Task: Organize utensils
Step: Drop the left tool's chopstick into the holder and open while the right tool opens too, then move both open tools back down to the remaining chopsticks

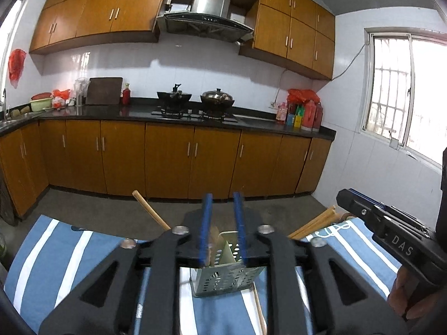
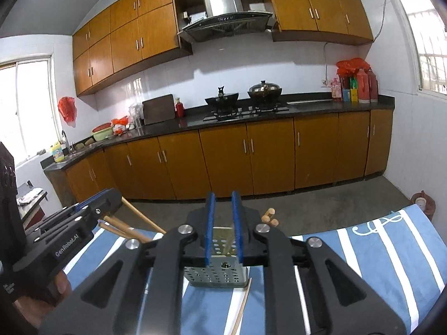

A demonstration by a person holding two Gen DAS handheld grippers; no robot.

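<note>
Left wrist view: I see a cloth and holder.
Right wrist view: only here, a bottle.
Left gripper: narrow gap, empty.
Right gripper: narrow gap, empty.

The cloth is striped blue and white. The metal holder is grey and dotted with round holes. The sticks are light brown. The cupboards are brown, the worktop is black, and red bags are seen at its right end.
</note>
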